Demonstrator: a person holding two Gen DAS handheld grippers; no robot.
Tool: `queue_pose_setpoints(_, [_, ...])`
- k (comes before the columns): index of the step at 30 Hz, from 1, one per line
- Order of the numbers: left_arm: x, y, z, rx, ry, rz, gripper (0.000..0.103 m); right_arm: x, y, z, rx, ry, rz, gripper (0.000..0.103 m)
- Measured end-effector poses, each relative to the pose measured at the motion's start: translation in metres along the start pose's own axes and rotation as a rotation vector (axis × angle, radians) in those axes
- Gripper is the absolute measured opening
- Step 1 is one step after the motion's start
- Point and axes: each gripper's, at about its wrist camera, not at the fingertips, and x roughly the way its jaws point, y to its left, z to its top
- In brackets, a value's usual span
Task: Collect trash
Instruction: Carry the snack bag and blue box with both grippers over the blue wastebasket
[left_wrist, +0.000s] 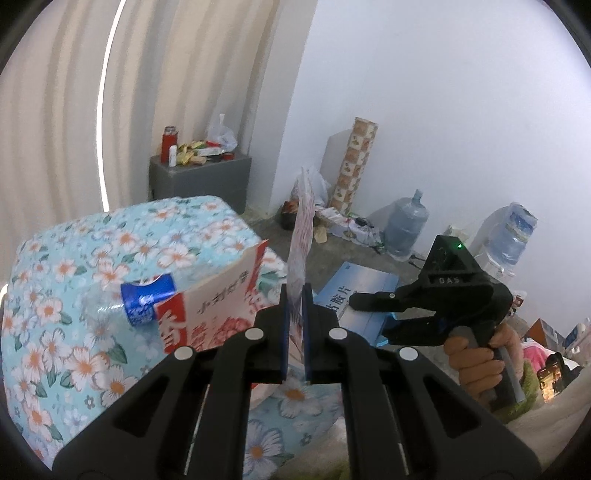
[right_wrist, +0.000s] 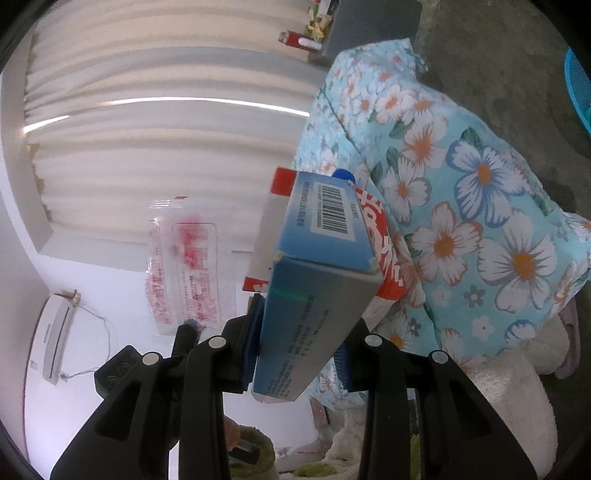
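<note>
While both hand-held grippers are loaded, neither piece of trash has yet reached a bin; no bin shows in either view.

Left hand-held gripper (left_wrist: 294, 332): pads pinched nearly together on a thin clear plastic wrapper with red print (left_wrist: 302, 236), which stands edge-on above the fingers. Judged very light, limp and slick; likely to flutter or slide out if the pinch eases. Best taken deep, well in from the edge.

Right hand-held gripper (right_wrist: 297, 341): narrow opening, clamped across the flat faces of a blue-and-grey cardboard box with a barcode (right_wrist: 321, 258). Judged light, probably empty, stiff along its edges but crushable on the broad faces. The hold sits near one end, so the long free end may lever or twist.

Still lying on the bed's pale-blue floral quilt (left_wrist: 74, 295): a red-and-white printed carton (left_wrist: 218, 306), and just beside it a clear plastic bottle with a blue label (left_wrist: 144, 299). Bottle judged light, round and prone to roll; grip across its body. Carton best gripped across its thin sides.
</note>
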Motion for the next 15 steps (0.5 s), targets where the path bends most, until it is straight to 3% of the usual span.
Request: queue_pose_setpoints(15, [0.052, -0.055, 0.041, 0.134, 0.0, -0.093, 0.004, -0.068, -0.013, 0.009, 0.031, -0.17, 0.05, 0.033])
